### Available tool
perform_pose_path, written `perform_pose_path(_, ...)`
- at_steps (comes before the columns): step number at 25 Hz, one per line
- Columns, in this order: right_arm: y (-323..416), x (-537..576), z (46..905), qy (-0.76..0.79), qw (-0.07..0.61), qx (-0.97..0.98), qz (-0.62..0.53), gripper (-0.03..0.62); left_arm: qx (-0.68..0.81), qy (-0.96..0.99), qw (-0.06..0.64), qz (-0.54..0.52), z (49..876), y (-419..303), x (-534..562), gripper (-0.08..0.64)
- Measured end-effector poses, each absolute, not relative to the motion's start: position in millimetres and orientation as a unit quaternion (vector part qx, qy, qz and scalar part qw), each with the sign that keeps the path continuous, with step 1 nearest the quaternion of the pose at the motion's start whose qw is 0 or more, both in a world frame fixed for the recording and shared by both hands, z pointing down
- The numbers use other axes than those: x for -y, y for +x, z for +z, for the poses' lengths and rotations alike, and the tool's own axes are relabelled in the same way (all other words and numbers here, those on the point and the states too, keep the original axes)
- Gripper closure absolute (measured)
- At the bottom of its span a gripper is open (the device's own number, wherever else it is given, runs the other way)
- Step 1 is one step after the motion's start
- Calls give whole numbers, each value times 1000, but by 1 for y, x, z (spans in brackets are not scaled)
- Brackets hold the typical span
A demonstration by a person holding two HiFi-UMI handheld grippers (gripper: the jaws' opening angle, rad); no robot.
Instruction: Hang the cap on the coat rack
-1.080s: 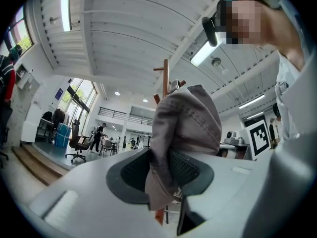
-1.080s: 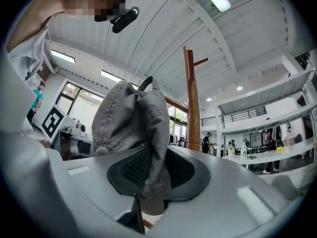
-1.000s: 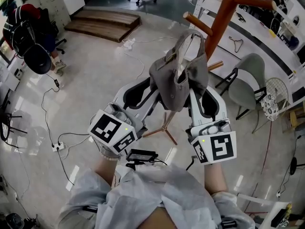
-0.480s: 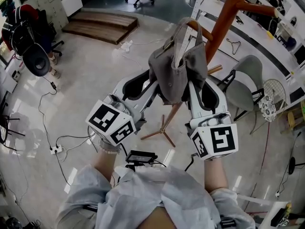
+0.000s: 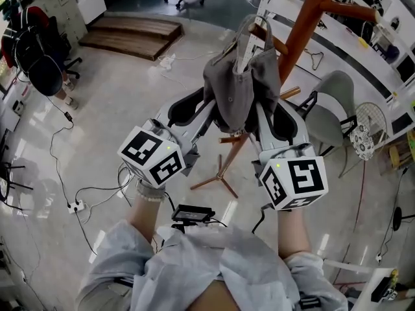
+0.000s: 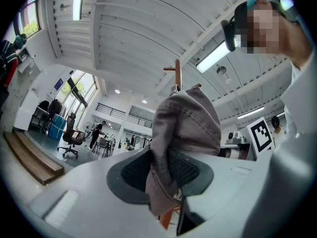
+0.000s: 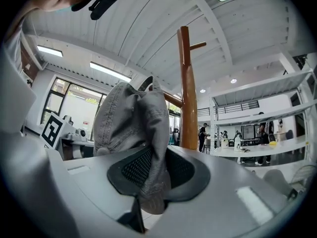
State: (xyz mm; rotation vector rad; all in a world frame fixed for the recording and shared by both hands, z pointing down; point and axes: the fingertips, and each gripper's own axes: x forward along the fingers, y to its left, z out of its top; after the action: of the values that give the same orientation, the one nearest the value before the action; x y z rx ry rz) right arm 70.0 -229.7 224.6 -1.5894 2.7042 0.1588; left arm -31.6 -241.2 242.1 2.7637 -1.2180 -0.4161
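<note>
A grey cap (image 5: 240,89) hangs between both grippers, raised in front of the orange-brown wooden coat rack (image 5: 305,18). Its back strap loop sits right at the tip of one rack peg (image 5: 272,39); I cannot tell whether it is over the peg. My left gripper (image 5: 211,112) pinches the cap's left side, its jaws closing with fabric between them. The right gripper (image 5: 262,112) is shut on the right side. In the left gripper view the cap (image 6: 185,128) fills the jaws and the rack top (image 6: 177,73) pokes out behind. In the right gripper view the cap (image 7: 131,123) hangs left of the rack pole (image 7: 187,83).
The rack's splayed feet (image 5: 220,173) stand on the shiny floor just ahead. A grey-green chair (image 5: 337,105) and white benches (image 5: 363,41) are at the right. A wooden step (image 5: 136,30), an office chair with bags (image 5: 39,57) and floor cables (image 5: 74,203) lie left.
Both grippers have carried the cap up and toward the rack, so its strap loop has gone from below the peg to the peg's tip.
</note>
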Motion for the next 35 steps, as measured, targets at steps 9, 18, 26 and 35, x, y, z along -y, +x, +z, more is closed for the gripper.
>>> perform_pose_path(9,76,235,227,-513,-2,-857,40,506,385,910,58,-143,247,-24,255,448)
perform_pose_path(18,82,235,232,-526,-8,-850,33,506,368,918,63,-135,253,-16,261,448)
perform_pose_path(26,85,235,238,-535,-13,-845,25,506,360,921,72,-129,261,-12,265,448)
perform_pose_path(35,89,234,247,-546,-19,-838,14,506,350,925,82,-120,270,-8,266,448)
